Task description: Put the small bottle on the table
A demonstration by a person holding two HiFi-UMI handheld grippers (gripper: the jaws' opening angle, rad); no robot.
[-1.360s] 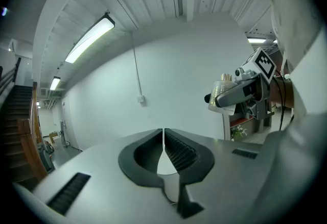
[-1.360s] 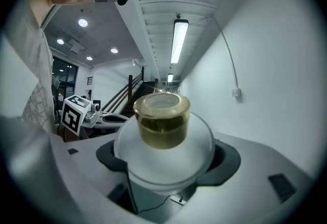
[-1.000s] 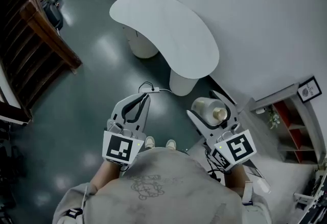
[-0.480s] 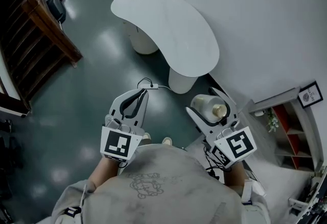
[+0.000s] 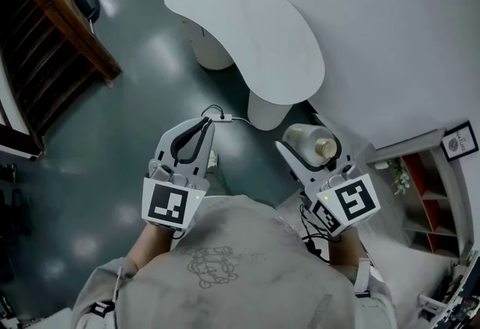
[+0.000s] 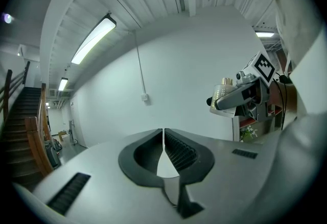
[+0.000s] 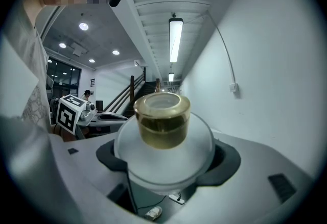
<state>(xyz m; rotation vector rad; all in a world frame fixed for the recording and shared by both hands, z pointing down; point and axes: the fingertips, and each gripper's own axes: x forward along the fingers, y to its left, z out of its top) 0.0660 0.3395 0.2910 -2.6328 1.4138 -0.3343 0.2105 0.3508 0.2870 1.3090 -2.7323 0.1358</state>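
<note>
Above the dark floor (image 5: 127, 103), in the head view, the right gripper (image 5: 306, 140) held the bottle (image 5: 300, 139) tilted, cap (image 5: 324, 146) toward the person, short of the white worktop (image 5: 247, 28) ahead and to the left. The left gripper (image 5: 204, 125) hung beside it, carrying nothing.

In the left gripper view its jaws met tip to tip with nothing between. Only this view showed the bottle from the side, at the far end of the other gripper.

In the right gripper view the jaws clasped the bottle's round frosted body below the gold cap; the worktop was out of sight there.

The likely trouble: the smooth round body might twist or slip in the grip, and set down on its side it might roll off the worktop.
</note>
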